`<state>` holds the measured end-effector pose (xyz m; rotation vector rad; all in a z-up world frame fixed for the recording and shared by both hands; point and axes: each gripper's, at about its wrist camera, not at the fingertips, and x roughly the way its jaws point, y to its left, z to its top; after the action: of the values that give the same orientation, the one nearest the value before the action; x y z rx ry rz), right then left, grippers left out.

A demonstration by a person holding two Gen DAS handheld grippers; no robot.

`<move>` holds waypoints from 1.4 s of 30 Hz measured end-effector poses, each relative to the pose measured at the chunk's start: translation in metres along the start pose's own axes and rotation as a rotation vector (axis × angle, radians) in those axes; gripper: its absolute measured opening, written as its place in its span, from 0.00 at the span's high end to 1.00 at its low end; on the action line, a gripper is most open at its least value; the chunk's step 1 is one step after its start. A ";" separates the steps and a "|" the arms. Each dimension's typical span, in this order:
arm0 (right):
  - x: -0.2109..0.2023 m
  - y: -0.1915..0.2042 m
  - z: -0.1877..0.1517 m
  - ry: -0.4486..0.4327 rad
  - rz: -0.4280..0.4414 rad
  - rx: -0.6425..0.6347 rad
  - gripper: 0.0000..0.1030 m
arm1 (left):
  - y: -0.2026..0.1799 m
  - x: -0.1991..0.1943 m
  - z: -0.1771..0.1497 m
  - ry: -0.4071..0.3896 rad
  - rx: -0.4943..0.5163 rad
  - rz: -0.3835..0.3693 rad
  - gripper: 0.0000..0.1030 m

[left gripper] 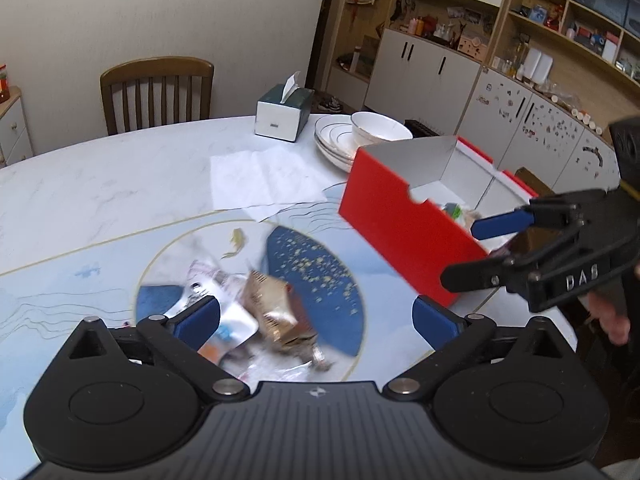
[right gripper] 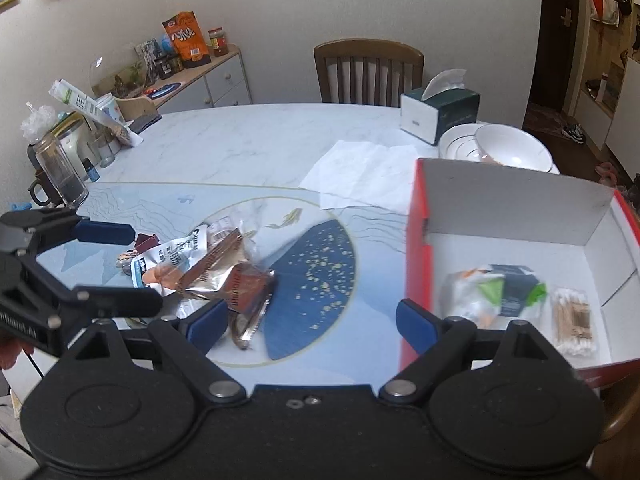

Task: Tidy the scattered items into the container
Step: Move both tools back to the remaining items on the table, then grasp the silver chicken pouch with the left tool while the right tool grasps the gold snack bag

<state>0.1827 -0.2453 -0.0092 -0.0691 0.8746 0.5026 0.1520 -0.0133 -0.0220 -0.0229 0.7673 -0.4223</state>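
On the surface (right gripper: 224, 152) left of the red box (right gripper: 418, 248), snack packets (right gripper: 216, 268) lie heaped. My left tool (left gripper: 316, 320) and right tool (right gripper: 308, 324) are spread, empty (crowded together); reaching together, I could collide them or scatter packets.

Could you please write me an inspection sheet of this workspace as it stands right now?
Surface: marble-look table with blue fish artwork.
Job's things: red box, open, holding a cotton swab pack and wrapped items; snack packets piled on the table, left of the box.
Clutter: tissue box, stacked bowls, paper sheet, glass jar.
Grippers: left gripper open over the packets; right gripper open, empty.
Cables: nothing seen.
Surroundings: wooden chair, sideboard, wall shelving.
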 end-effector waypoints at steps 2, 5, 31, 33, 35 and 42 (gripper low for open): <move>0.005 0.009 0.000 0.003 -0.006 -0.003 0.12 | 0.008 -0.001 -0.006 -0.010 0.013 -0.010 0.00; 0.014 0.021 0.003 0.009 -0.011 -0.005 0.12 | 0.022 -0.001 -0.012 -0.002 0.022 -0.014 0.00; 0.102 0.083 0.036 0.089 -0.135 0.122 0.17 | 0.073 0.049 -0.017 0.072 0.241 -0.012 0.00; 0.107 0.086 0.037 0.097 -0.147 0.127 0.17 | 0.074 0.053 -0.016 0.079 0.242 -0.006 0.00; 0.112 0.088 0.039 0.107 -0.150 0.130 0.18 | 0.076 0.056 -0.017 0.083 0.237 0.001 0.00; 0.124 0.087 0.040 0.121 -0.187 0.154 0.26 | 0.078 0.062 -0.016 0.092 0.224 -0.008 0.00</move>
<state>0.2384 -0.1094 -0.0637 -0.0407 1.0121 0.2575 0.2089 0.0372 -0.0883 0.2044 0.8063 -0.5174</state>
